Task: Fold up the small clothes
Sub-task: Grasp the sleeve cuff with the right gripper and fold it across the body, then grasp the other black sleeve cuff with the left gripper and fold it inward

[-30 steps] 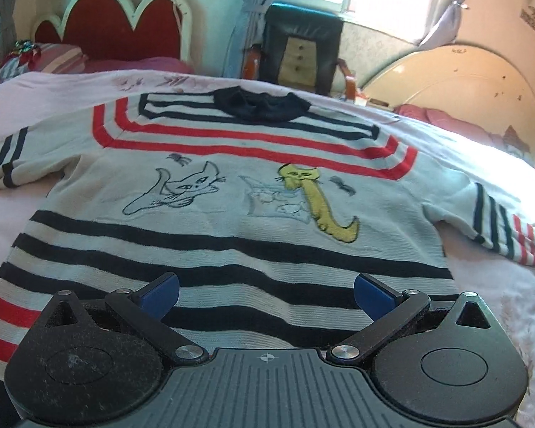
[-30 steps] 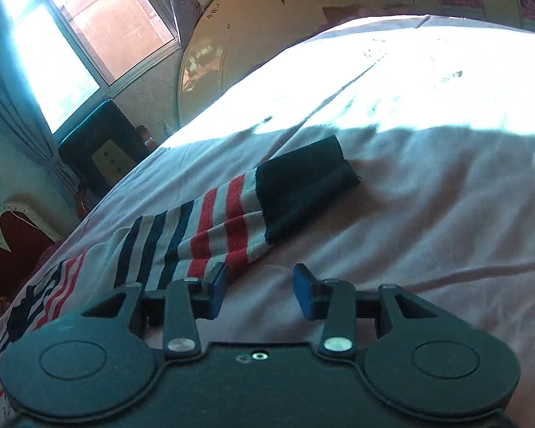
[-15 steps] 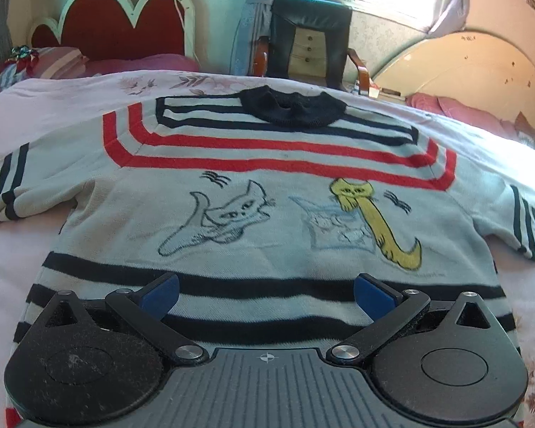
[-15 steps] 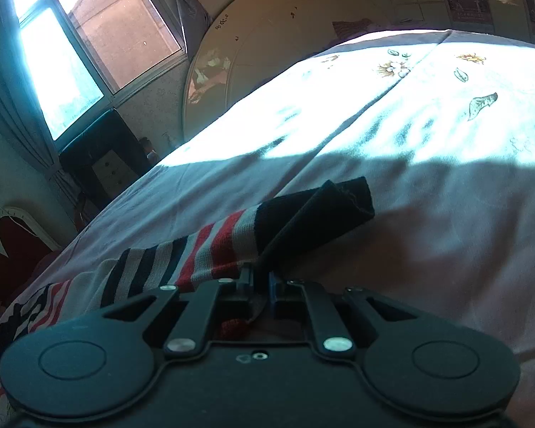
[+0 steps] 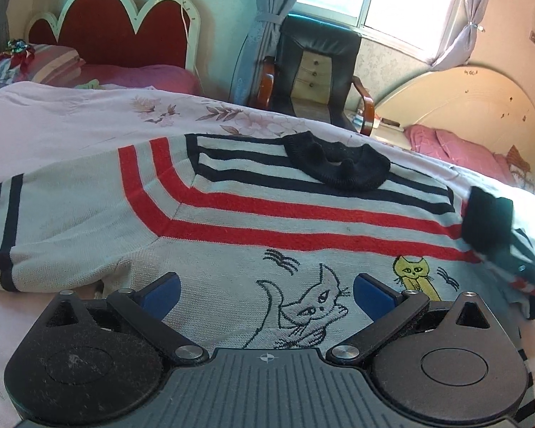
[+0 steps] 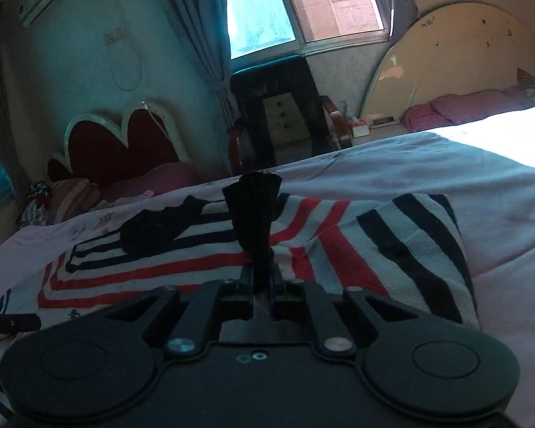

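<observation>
Between the pads of the right hand-held gripper (image 6: 263, 287) the black cuff (image 6: 254, 214) of the sweater's right sleeve (image 6: 392, 249) is pinched tight; the jaws have just been closing on it. The cuff stands up ahead of the fingers, over the sweater (image 5: 232, 221) spread flat on the bed (image 5: 71, 121), and the striped sleeve trails back to the right. The left hand-held gripper (image 5: 265, 290) is spread wide, holding nothing, above the 2 embroidered cats on the chest, with the black collar (image 5: 339, 169) farther ahead.
</observation>
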Motion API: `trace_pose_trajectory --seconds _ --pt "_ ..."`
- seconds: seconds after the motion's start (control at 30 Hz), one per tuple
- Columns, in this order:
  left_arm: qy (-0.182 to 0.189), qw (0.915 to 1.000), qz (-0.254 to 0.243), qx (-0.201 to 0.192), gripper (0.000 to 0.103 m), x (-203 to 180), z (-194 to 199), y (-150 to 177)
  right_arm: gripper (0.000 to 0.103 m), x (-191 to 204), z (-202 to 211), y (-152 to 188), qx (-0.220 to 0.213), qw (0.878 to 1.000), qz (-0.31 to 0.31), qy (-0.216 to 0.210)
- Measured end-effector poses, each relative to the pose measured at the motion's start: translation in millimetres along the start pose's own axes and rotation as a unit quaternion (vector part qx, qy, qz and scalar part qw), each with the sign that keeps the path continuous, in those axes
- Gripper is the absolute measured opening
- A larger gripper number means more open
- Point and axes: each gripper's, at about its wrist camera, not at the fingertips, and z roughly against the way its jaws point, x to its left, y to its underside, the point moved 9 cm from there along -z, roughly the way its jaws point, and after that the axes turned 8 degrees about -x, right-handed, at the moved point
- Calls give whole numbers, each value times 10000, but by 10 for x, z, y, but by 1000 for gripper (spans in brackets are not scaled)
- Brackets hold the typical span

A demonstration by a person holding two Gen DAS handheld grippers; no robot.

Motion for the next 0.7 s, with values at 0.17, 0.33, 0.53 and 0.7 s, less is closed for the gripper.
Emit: trace_pose_trajectory --seconds 0.17,0.33,0.53,0.7 --pt "499 9985 224 98 81 -46 -105 -2 10 687 -289 449 567 9959 586 -380" --pt "1284 9894 562 378 72 -363 -311 35 39 758 -9 471 309 9953 850 -353" --pt "1919 9733 931 847 71 -873 -684 161 42 409 367 445 168 9996 229 20" --pt "1918 9762 739 693 6 -996 -806 110 43 -4 554 441 125 9973 -653 299"
